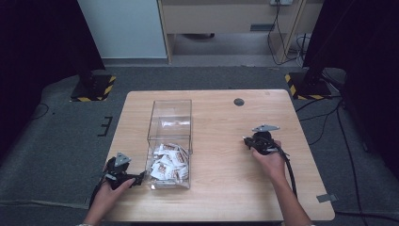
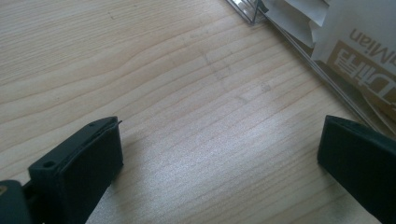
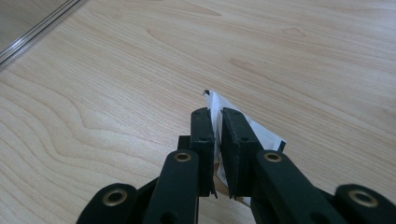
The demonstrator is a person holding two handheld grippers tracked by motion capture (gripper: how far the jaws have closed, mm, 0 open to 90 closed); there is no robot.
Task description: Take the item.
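A clear plastic box [image 1: 171, 110] stands on the left half of the wooden table [image 1: 221, 188], with several white and brown sachets [image 1: 167, 164] piled at its near end. My left gripper [image 1: 138, 179] rests on the table just left of the box's near corner, jaws wide open [image 2: 219, 154] over bare wood; the box wall [image 2: 299, 49] and a sachet [image 2: 364, 42] show at the upper right. My right gripper [image 1: 246, 140] sits low over the table's right half. Its jaws [image 3: 217, 122] pinch a white sachet [image 3: 264, 134] that sticks out between and beyond them.
A round grommet hole [image 1: 239, 101] lies near the table's far edge. Black stands with yellow-striped bases [image 1: 93, 87] [image 1: 307, 84] flank the table on the carpet. Cables trail across the floor at the right.
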